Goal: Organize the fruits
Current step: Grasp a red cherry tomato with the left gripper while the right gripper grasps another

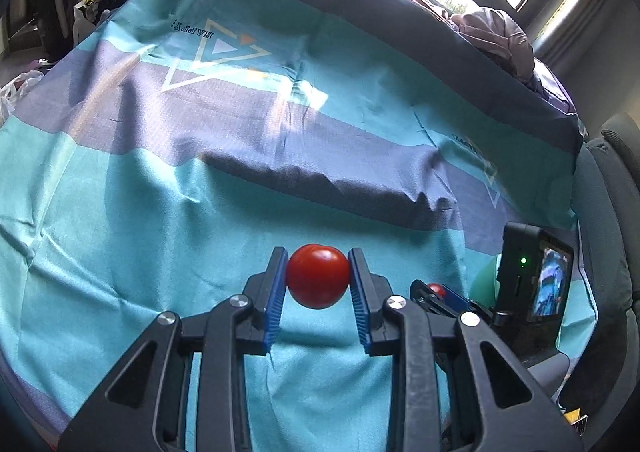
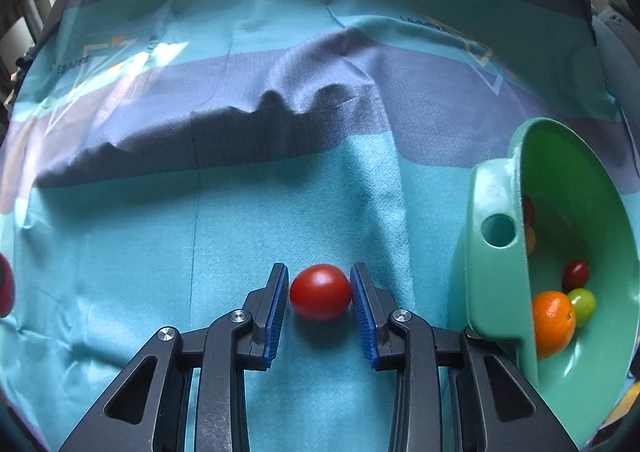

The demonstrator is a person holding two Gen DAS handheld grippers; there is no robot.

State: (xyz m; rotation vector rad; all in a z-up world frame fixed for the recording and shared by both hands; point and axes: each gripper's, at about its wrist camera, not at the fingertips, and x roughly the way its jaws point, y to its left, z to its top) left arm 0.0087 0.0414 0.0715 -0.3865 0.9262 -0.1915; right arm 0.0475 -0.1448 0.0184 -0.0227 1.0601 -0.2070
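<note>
In the left wrist view my left gripper [image 1: 318,282] is shut on a red tomato [image 1: 318,276], which hangs a little above the turquoise and purple cloth [image 1: 160,212]. In the right wrist view my right gripper [image 2: 320,294] has its blue pads against both sides of another red tomato [image 2: 320,292] that lies on the cloth [image 2: 160,252]. The left wrist view also shows the right gripper [image 1: 436,292] low on the right with that tomato [image 1: 435,289] in it. A green bowl [image 2: 496,188] stands just right of the right gripper.
The bowl holds an orange [image 2: 554,322], a green tomato [image 2: 583,304] and a dark red tomato [image 2: 576,274]. A dark red thing [image 2: 5,284] shows at the left edge. The cloth has a raised fold [image 2: 320,100] across its middle. Windows and clutter lie beyond the far edge.
</note>
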